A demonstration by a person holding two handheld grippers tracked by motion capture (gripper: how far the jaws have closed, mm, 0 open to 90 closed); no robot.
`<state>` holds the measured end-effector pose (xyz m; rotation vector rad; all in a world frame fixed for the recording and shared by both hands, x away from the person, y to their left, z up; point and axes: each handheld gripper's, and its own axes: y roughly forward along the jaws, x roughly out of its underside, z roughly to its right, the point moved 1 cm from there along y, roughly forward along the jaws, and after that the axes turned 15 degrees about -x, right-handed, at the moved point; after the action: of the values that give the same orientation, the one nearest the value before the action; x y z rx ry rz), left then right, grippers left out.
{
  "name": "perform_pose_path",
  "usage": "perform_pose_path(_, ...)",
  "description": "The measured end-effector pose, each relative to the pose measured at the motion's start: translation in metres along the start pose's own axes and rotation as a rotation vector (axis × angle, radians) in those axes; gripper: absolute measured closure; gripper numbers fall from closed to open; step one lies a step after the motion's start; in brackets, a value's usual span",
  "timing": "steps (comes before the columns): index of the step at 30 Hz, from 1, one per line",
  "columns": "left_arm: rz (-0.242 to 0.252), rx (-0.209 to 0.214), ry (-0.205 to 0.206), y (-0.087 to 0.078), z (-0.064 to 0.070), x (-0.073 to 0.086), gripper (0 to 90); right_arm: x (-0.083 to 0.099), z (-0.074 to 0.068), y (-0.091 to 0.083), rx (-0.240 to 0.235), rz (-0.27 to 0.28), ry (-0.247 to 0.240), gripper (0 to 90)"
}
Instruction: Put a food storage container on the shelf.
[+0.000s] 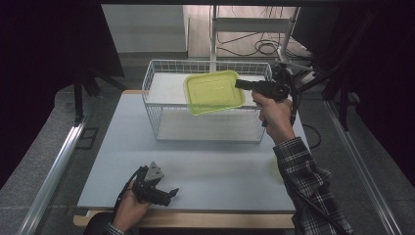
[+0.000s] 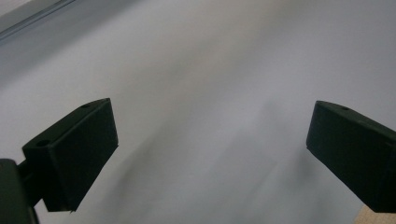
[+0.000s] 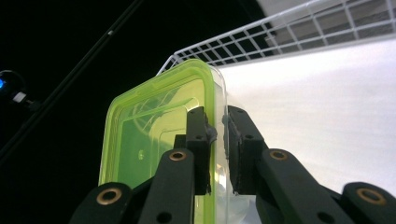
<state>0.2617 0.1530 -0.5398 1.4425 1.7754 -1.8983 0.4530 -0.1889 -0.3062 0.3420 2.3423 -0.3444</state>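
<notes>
Clamped right jaws on box (image 1: 214, 92) rim above basket (image 1: 161, 68); left jaws apart, idle. Looked light, stiff, slippery; best pinched at rim.

Grey table (image 1: 205, 166); cables (image 1: 264, 46), perhaps, on floor behind.

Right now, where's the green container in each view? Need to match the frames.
High view: green container upper centre, held tilted above the wire basket by the right gripper.
Left gripper view: not in it; bare tabletop between open fingers.
Right gripper view: lower centre-left, rim pinched.
Shared landmark: the basket's white wire rim.
</notes>
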Motion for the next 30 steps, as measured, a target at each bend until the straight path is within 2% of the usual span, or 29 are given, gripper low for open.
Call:
perform_pose_path(1,0.0,0.0,0.0,0.0,0.0,0.0,2.0,-0.004,0.001,0.003,0.019,0.007,-0.004,80.0)
perform_pose_path(9,-0.003,-0.001,0.005,0.0,0.0,0.0,2.0,-0.014,0.003,0.019,0.066,0.022,-0.024,80.0)
perform_pose_path(16,-0.002,0.0,0.003,0.0,0.0,0.0,2.1,-0.018,0.007,0.031,0.108,0.028,-0.04,79.9)
perform_pose_path(17,-0.002,0.0,0.004,0.0,0.0,0.0,2.1,-0.018,0.009,0.035,0.126,0.029,-0.044,79.9)
perform_pose_path(23,-0.001,-0.001,0.006,0.0,0.0,0.0,2.0,-0.017,0.013,0.041,0.174,0.04,-0.062,79.9)
perform_pose_path(28,-0.001,-0.002,0.009,0.0,0.001,0.0,2.0,-0.015,0.015,0.041,0.183,0.041,-0.057,79.4)
perform_pose_path(29,-0.001,-0.003,0.011,0.0,0.001,0.0,2.0,-0.014,0.015,0.041,0.209,0.032,-0.076,78.4)
perform_pose_path(30,-0.001,-0.003,0.011,0.0,0.001,0.0,2.0,-0.014,0.015,0.041,0.209,0.032,-0.076,78.4)
